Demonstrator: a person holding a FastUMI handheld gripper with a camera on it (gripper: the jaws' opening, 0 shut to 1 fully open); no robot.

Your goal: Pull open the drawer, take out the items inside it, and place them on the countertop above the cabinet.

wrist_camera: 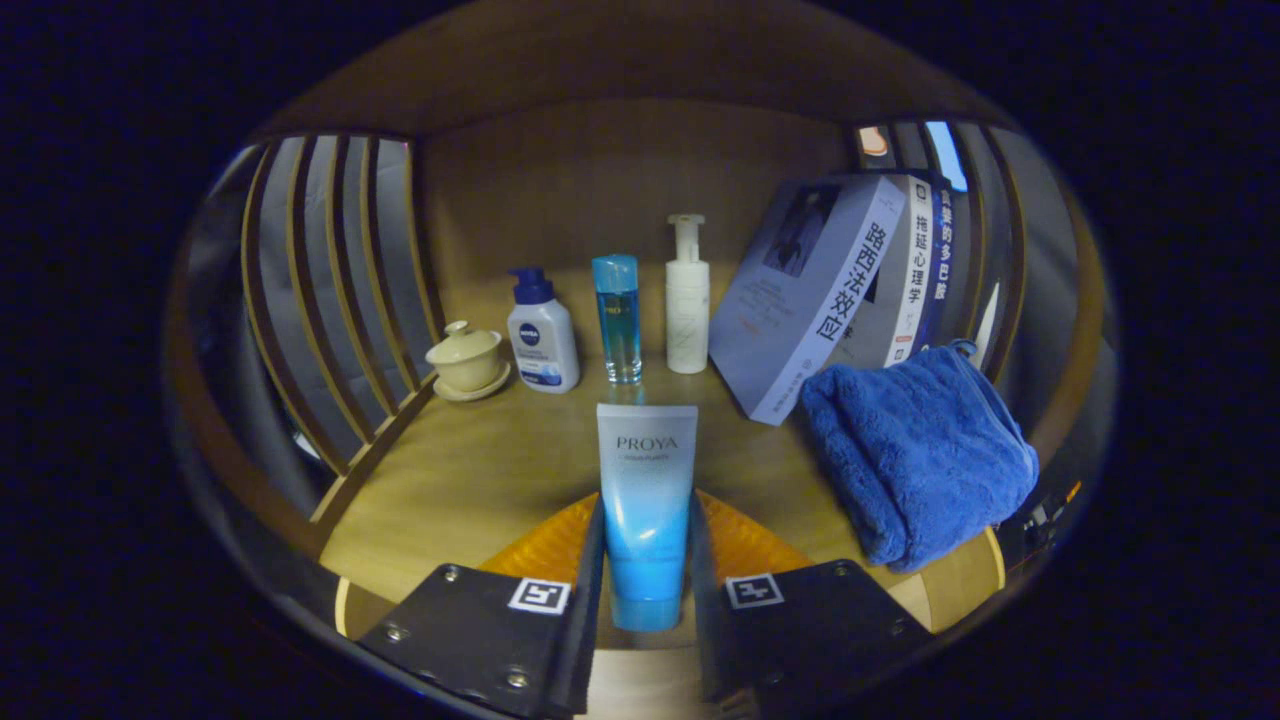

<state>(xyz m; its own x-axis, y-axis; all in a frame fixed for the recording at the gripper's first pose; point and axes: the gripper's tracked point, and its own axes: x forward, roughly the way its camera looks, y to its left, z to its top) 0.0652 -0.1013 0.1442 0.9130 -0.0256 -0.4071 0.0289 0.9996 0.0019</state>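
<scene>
A blue-and-white tube [647, 450] stands upright between my fingers, cap end down, over the wooden countertop [480, 470]. My gripper [647, 510] is shut on the tube, one finger pressing on each side of its lower half. Whether the tube's cap touches the countertop is hidden by the fingers.
Beyond the tube stand a cream lidded cup on a saucer [466, 360], a white bottle with a blue pump [543, 335], a blue glass bottle [618, 318] and a white pump bottle [687, 298]. Leaning books [800, 290] and a folded blue towel [920, 450] lie right. Wooden slats [330, 290] close the left side.
</scene>
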